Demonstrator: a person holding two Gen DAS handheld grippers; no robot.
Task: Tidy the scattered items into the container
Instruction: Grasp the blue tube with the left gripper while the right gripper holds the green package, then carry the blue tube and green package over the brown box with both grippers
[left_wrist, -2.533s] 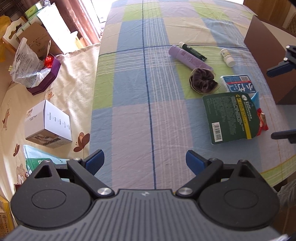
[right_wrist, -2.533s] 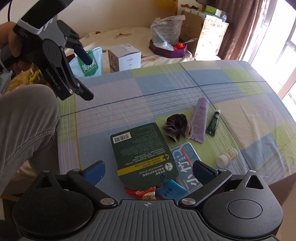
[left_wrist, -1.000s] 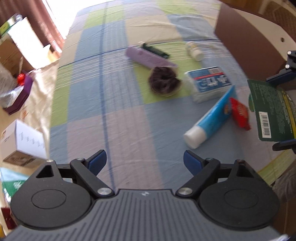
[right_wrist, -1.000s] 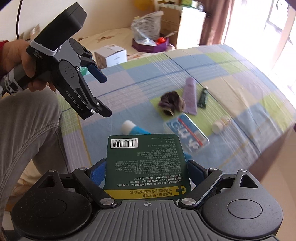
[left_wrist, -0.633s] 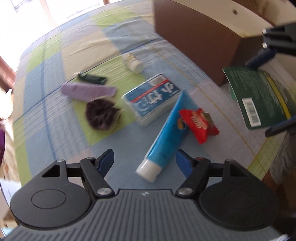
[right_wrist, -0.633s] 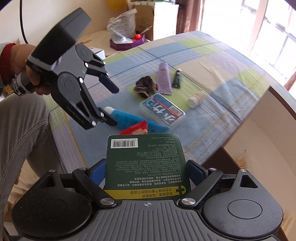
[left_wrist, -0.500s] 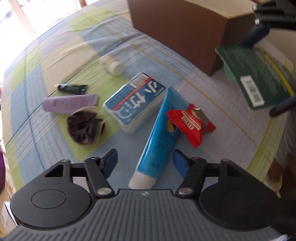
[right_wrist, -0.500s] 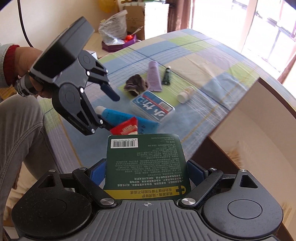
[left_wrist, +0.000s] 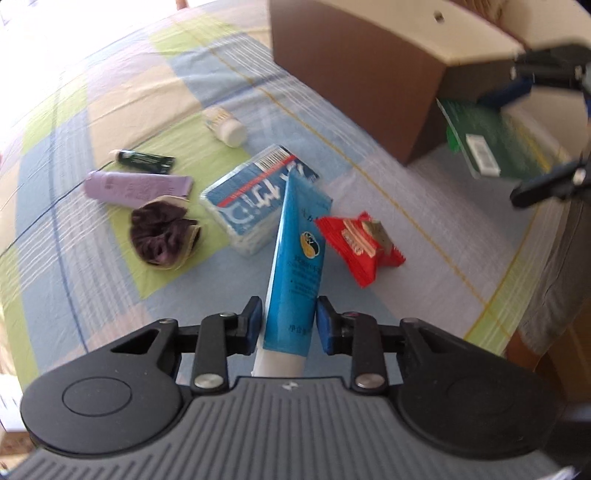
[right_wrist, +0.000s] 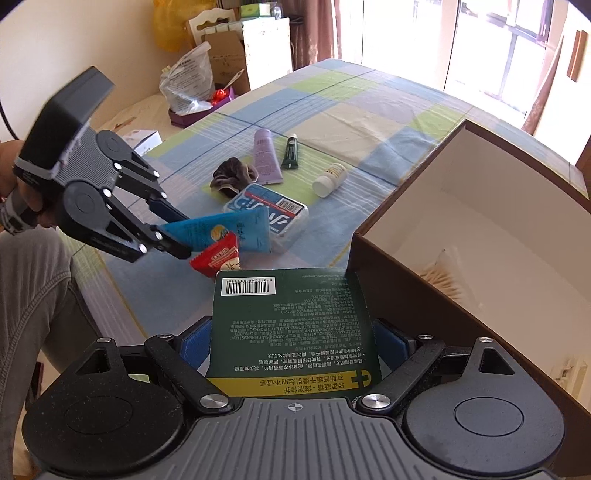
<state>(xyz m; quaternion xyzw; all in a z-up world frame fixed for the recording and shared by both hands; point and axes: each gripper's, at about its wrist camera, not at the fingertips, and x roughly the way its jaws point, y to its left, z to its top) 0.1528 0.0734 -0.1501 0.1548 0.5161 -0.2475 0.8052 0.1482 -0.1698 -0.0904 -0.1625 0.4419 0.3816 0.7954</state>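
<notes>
Container (right_wrist: 491, 229): brown box, pale inside, open top, standing at the corner of the checked bedspread (left_wrist: 110, 92); interior nearly bare, something pale and fibrous low on the far wall (cannot identify).

Right gripper (right_wrist: 295, 343) is clamped on the green packet (right_wrist: 291, 325), held flat, barcode end forward, just short of the box's near wall. Judgement: raise it above the rim, carry it over the opening, then release low so the flat packet lies on the floor of the box and does not catch the wall.

Left gripper (left_wrist: 290, 321) has its pads against both sides of the blue tube (left_wrist: 297, 254), near the white cap end; grip looks closed on it. The tube's crimped end rests on the tissue pack (left_wrist: 255, 195) and its side is just beside the red sachet (left_wrist: 360, 245). Lift straight up before swinging (dragging would likely shift the sachet).

Loose on the cloth: purple tube (left_wrist: 136, 188), dark scrunchie (left_wrist: 160, 240), small green tube (left_wrist: 146, 160), white bottle (left_wrist: 225, 127).
</notes>
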